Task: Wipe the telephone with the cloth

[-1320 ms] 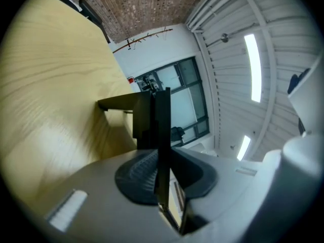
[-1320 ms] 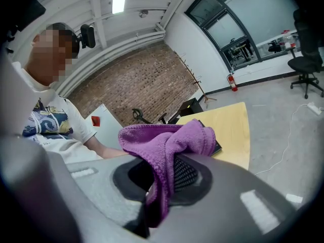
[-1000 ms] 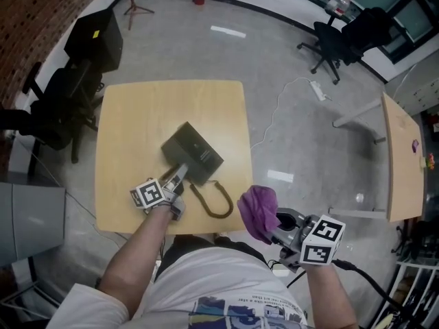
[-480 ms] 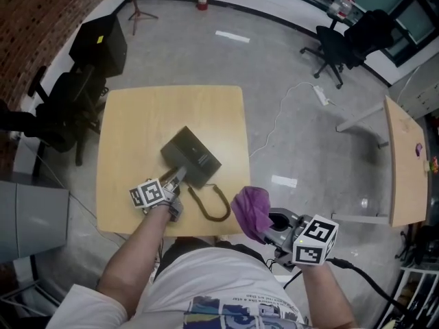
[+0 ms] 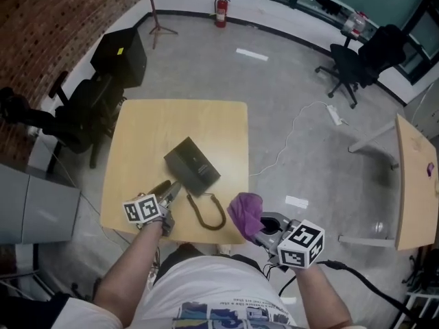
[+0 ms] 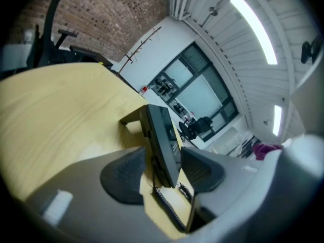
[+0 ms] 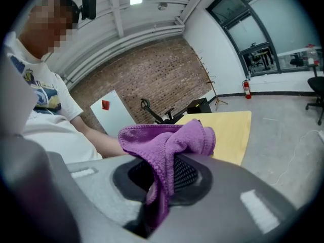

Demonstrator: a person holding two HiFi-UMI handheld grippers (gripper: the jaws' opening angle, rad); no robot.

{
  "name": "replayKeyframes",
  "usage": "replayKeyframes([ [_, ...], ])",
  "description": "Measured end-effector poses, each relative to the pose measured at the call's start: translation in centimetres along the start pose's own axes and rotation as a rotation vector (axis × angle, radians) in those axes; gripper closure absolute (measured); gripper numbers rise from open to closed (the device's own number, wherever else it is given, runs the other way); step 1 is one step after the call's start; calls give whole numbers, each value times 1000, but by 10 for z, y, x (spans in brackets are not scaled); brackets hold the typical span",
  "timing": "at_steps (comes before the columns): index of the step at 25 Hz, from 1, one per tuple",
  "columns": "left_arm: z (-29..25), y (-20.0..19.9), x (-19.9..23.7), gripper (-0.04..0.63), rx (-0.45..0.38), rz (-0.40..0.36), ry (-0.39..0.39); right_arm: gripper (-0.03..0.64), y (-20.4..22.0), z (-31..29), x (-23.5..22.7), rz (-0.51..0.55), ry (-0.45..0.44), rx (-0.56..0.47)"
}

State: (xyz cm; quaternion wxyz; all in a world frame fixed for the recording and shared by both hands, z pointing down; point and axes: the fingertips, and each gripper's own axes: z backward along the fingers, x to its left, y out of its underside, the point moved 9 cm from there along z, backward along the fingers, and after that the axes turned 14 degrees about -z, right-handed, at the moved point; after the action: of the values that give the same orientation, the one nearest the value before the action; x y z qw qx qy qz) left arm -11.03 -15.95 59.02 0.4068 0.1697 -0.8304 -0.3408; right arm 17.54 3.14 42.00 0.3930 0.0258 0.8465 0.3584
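Now left gripper (image 5: 169,190) jaws opening, phone (image 5: 192,166) edge between them, on desk (image 5: 151,129); right gripper (image 5: 266,228) clamps cloth (image 5: 245,210) beside desk.

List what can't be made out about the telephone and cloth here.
1. Keys of the telephone: too small in the head view, edge-on in the left gripper view.
2. Near end of the cord: cut off by the left gripper body in its view; its opening jaws straddle the telephone's edge, not pressing.
3. Lower cloth: buried between the right gripper jaws, shut, in its view.
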Motion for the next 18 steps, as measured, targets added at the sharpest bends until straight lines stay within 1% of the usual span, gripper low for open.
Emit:
replayKeyframes([
  [3,42,7,-18,394,-3,-71,-47,574,6,-9,-5,100,-8,63],
  [4,56,11,-29,401,5,-108,-55,572,10,-11,-6,143,-6,88],
  [7,97,29,-68,416,55,-264,-80,573,24,-18,-12,253,-10,160],
  [9,119,43,-96,423,66,-307,-72,572,32,-23,-14,283,-44,195],
  [10,128,51,-110,425,70,-316,-60,573,35,-25,-15,285,-64,208],
  [12,141,65,-137,453,87,-346,-21,572,40,-27,-15,265,-103,222],
  [15,153,83,-174,476,115,-395,67,573,47,-28,-6,257,-137,208],
  [18,157,91,-197,483,88,-381,138,572,54,-25,9,272,-140,189],
])
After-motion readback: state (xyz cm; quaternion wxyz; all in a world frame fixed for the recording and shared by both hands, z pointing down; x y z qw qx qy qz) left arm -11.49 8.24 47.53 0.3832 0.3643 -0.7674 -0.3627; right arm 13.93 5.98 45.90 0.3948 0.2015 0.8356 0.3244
